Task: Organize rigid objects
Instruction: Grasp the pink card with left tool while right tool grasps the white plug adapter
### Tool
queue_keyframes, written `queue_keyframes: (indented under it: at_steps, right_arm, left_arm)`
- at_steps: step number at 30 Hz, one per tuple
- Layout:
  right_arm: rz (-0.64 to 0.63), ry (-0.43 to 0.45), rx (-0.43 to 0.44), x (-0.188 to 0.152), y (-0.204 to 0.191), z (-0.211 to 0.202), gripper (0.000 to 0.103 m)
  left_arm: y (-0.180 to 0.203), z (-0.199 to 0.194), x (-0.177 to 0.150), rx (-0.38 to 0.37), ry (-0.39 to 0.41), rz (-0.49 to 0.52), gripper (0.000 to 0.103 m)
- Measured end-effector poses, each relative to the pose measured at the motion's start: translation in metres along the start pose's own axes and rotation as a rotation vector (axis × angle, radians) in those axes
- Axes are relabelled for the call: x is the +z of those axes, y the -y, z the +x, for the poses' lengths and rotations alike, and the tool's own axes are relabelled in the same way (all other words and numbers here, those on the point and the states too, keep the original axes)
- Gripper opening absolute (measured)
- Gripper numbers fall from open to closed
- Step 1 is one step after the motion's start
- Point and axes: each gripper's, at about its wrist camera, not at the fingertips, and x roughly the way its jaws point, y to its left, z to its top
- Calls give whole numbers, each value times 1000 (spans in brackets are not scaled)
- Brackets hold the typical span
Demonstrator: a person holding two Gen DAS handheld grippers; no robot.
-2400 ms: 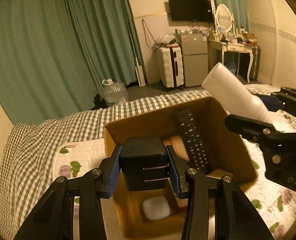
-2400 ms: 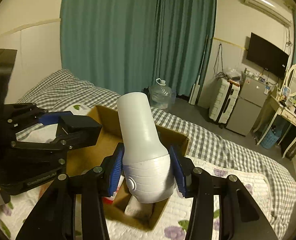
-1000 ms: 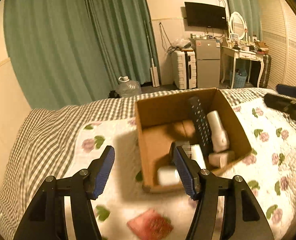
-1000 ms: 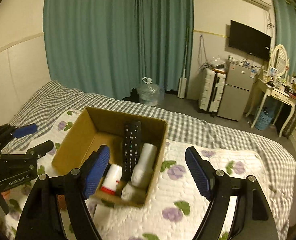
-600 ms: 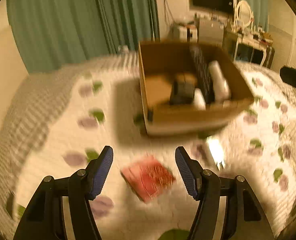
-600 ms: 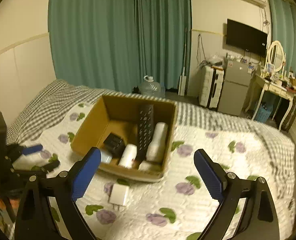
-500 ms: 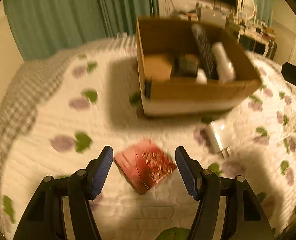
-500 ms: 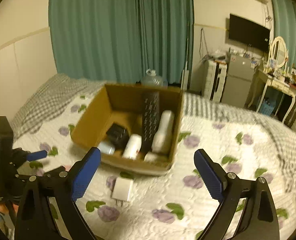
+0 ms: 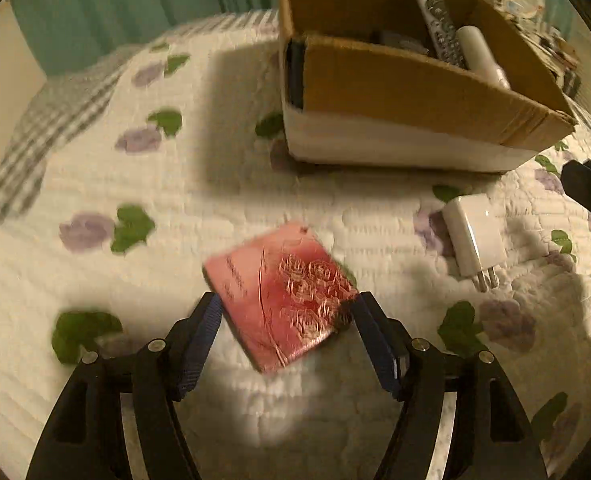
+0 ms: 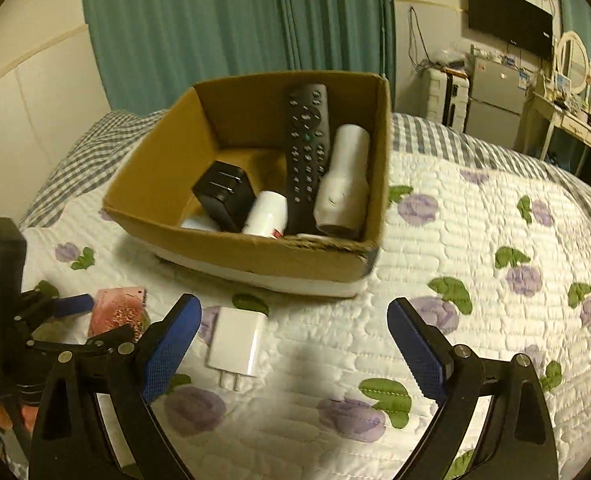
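- Pink card case (image 9: 283,292): lay flat on the quilted bed (image 9: 175,200), between the fingers of the left tongs (image 9: 285,314), which stood wide open and held nothing. Judged light, stiff and thin; best taken by its long edges.
- White charger (image 10: 236,336): lay just beside the right tongs (image 10: 293,334), likewise spread and empty.
- Cardboard box (image 10: 255,252): held a remote (image 10: 306,152), nearby; nothing blocked either approach.
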Motion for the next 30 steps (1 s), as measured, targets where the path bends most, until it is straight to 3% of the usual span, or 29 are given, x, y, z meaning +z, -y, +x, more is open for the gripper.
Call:
queue_keyframes:
  at_steps: [14,23,26,30]
  right_arm:
    - [-29,-9,-25,-8,-5,1,95]
    - [-34,-37,-42,-13,-2,11,95]
    - [-39,-44,-48,-14,-3,13,95]
    - [-39,-44,-51,-14,-3,13,95]
  left_arm:
    - [11,25,34,71,-100,-34,72]
    - [-26,10,29,-84,-70,-182,72]
    - [-34,18,31,-100,-83,-226,72]
    - [-31,27,36,-112,-64,-208,72]
